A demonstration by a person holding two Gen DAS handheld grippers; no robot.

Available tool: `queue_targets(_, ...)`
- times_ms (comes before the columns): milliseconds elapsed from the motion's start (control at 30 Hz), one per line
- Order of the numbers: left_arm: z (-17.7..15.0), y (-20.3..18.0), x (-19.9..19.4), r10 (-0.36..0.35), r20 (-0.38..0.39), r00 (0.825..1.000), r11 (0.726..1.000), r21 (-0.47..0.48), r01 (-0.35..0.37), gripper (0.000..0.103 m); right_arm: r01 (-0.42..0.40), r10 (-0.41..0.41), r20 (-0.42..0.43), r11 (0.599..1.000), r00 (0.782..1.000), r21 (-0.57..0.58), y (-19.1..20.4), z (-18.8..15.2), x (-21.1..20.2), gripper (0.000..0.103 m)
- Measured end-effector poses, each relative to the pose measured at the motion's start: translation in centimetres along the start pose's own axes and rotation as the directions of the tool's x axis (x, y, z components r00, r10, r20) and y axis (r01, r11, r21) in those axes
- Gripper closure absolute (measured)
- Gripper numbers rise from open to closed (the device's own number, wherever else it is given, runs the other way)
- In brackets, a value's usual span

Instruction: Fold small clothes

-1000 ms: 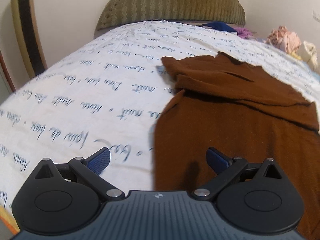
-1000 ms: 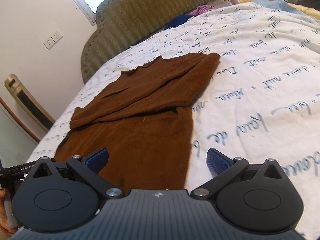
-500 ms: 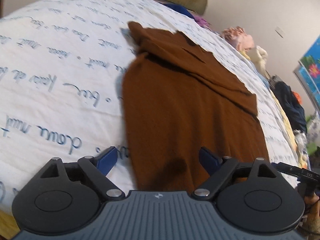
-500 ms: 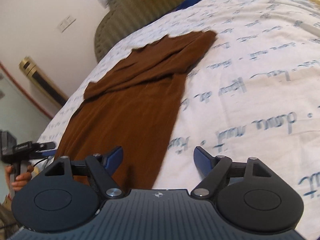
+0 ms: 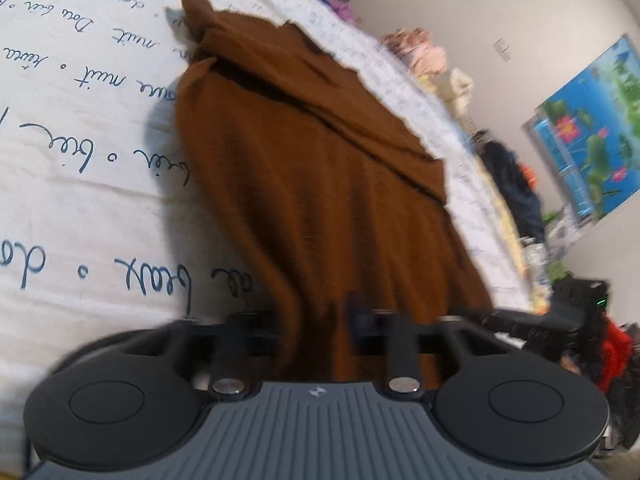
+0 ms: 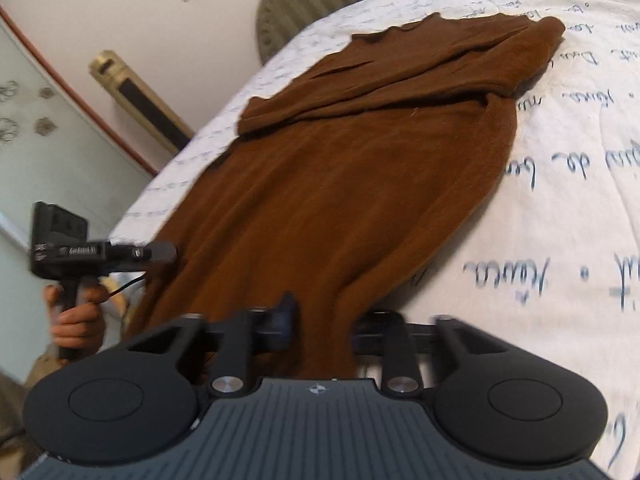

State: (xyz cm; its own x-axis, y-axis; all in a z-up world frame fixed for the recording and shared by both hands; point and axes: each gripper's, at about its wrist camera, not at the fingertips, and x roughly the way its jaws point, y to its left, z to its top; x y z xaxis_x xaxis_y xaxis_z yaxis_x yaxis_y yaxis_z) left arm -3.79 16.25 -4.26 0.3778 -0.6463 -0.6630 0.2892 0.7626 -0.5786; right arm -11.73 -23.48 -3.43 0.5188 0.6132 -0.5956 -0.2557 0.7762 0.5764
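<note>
A: Item one: brown garment [image 5: 320, 184], knit, lying on the bed [image 5: 80, 128] toward its foot edge, sleeves already laid across the chest at the headboard end. Hem at the near edge.

B: Holders?

A: Left gripper [image 5: 316, 320] clenched on the hem near the garment's left corner, cloth bunched between its fingers. Right gripper [image 6: 324, 320] at the opposite hem corner, jaws closing, fabric gathered between them and apparently pinched.

B: Risks, entered as judgement.

A: First, an uneven bite: if one side takes both layers and the other only the top, the hem would lift skewed and the fold land crooked. Second, the printed bedsheet [image 6: 560, 208] may be caught with the knit and drag up. Third, the crossed sleeves could slide off when the lower half is carried over them.

B: Not legible?

A: Both views are motion-blurred. Fingertips are buried in cloth, so depth of grip and number of layers cannot be told. The hem edge itself is hidden behind the gripper bodies. The person's left hand [image 6: 76, 316] shows only on the handle. Piled clothes [image 5: 420, 52] at the far corner: kinds undetermined.
</note>
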Motion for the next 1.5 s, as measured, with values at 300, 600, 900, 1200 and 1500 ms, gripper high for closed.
queue_targets(300, 2.9, -4.5, -1.4, 0.059, 0.134, 0.989, 0.983, 0.166, -0.081, 0.094, 0.031, -0.023, 0.107, 0.996, 0.994, -0.082, 2.1, 4.1, -1.0, 0.089)
queue_targets(600, 6.2, -3.1, 1.8, 0.217, 0.166, 0.962, 0.962, 0.131, -0.24, 0.092, 0.219, -0.223, 0.159, 0.975, 0.962, 0.04, -1.5, 8.0, 1.4, 0.081)
queue_targets(900, 4.0, 0.4, -0.8, 0.111, 0.174, 0.978, 0.993, 0.017, -0.116, 0.029, 0.148, -0.163, 0.152, 0.983, 0.975, 0.106, -2.6, 4.3, -0.8, 0.055)
queue_targets(1200, 1.4, 0.3, -0.9, 0.037, 0.11, 0.993, 0.993, 0.105, -0.048, 0.031, 0.095, -0.108, 0.103, 0.987, 0.989, 0.129, -2.7, 1.0, -1.7, 0.053)
queue_targets(1500, 0.9, -0.8, 0.1, 0.096, 0.081, 0.992, 0.981, 0.159, -0.108, 0.09, 0.108, -0.111, 0.075, 0.994, 0.991, 0.034, -0.5, 1.1, -0.2, 0.088)
